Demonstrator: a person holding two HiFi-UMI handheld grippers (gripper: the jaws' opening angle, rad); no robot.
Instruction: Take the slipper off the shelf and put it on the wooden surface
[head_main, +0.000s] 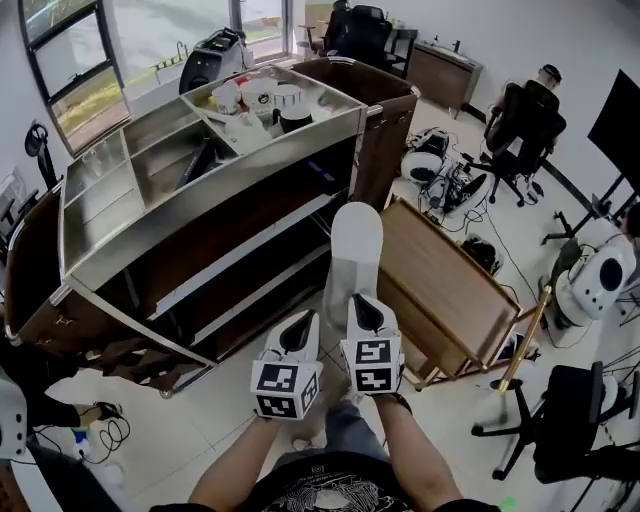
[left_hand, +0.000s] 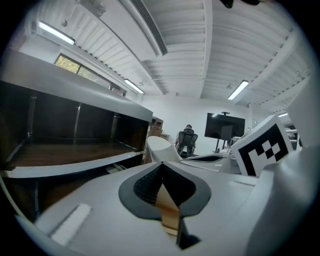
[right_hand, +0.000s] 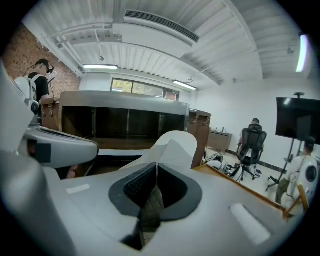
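One slipper (head_main: 355, 245), whole only overhead, pinched in right hand-held gripper (head_main: 359, 298); left one (head_main: 303, 319) closed.

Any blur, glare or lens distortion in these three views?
Head view: sharp, barrel-bent edges, daylight sheen on the steel shelf top. Left gripper view: black vignette corners, ceiling strip light blown out. Right gripper view: same vignette, white slipper in focus, foreground soft.

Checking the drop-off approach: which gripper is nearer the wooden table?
Right. The right gripper, shut on the slipper, is just beside the wooden table at its left edge in the head view. The left gripper sits beyond it, on the shelf side.
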